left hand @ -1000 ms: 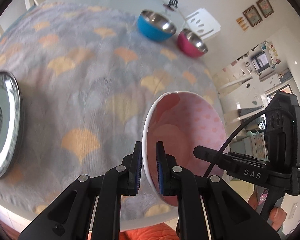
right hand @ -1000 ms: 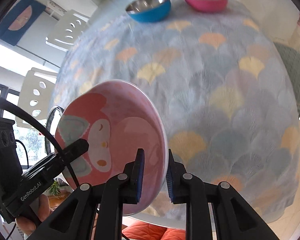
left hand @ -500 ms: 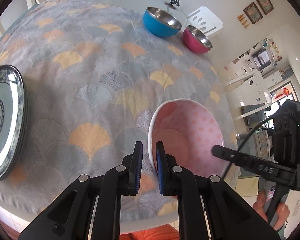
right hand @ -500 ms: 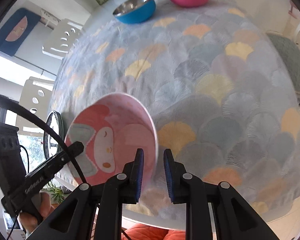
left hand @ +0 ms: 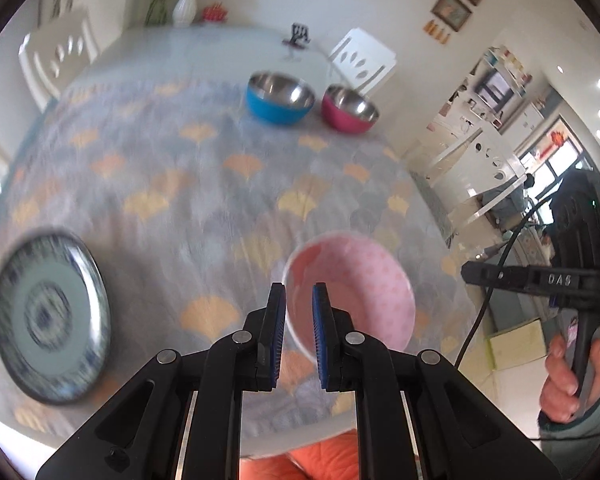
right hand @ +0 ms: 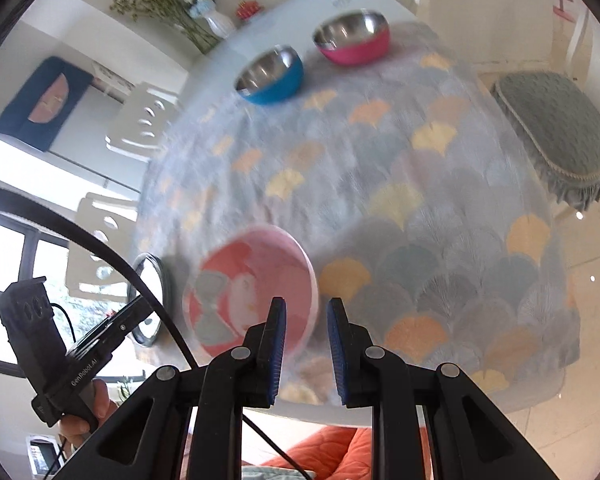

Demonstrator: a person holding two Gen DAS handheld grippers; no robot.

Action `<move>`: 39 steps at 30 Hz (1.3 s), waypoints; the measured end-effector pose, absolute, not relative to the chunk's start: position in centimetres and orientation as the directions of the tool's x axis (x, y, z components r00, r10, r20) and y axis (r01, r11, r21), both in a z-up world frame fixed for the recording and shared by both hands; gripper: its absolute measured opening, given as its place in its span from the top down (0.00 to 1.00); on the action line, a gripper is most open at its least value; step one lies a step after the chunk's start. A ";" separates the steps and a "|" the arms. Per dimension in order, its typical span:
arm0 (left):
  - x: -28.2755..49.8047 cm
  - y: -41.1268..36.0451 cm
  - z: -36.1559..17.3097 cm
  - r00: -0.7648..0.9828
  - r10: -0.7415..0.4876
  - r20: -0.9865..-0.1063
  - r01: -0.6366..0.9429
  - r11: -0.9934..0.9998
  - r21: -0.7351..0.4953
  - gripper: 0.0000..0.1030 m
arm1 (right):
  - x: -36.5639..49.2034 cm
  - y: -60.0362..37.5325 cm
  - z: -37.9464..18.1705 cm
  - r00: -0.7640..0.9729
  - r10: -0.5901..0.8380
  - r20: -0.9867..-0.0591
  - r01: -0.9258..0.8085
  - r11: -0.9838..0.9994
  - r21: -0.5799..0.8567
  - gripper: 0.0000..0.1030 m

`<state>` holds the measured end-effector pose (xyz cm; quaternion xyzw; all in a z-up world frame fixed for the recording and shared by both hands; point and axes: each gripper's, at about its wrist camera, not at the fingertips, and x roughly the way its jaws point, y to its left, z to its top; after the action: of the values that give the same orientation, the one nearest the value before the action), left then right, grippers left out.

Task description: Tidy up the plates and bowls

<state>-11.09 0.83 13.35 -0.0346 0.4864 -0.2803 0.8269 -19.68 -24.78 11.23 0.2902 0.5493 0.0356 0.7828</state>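
Note:
A pink bowl [left hand: 360, 276] with a cartoon face inside [right hand: 244, 292] rests on the tablecloth near the table's front edge. My left gripper [left hand: 299, 292] is open a little, raised above the bowl's left rim, holding nothing. My right gripper [right hand: 306, 308] is open above the bowl's right rim, also empty. A blue-patterned plate [left hand: 44, 316] lies at the front left; its edge shows in the right wrist view [right hand: 150, 280]. A blue bowl [left hand: 280, 98] and a magenta bowl [left hand: 350, 110], both steel-lined, stand side by side at the far side [right hand: 270, 74] [right hand: 352, 42].
The round table carries a grey cloth with yellow fan shapes [left hand: 204, 184]. White chairs [left hand: 360, 60] stand around it. A vase of flowers [left hand: 184, 4] sits at the back. A cushioned stool [right hand: 556, 136] stands to the right. An orange cushion [left hand: 320, 460] lies below the front edge.
Both grippers have let go of the pink bowl's rim and pulled back and up. The bowl now sits level on the cloth. The views are motion-blurred.

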 end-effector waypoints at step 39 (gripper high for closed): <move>23.9 -9.4 2.6 0.216 -0.572 -0.792 0.217 0.819 -0.532 0.46 | 15.0 -30.0 1.7 0.291 0.396 -0.871 0.252 0.846 0.469 0.48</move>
<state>23.88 -9.38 2.61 -0.1553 0.5703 -0.2580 0.7642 14.99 -29.98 1.73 0.2731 0.5936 0.0477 0.7555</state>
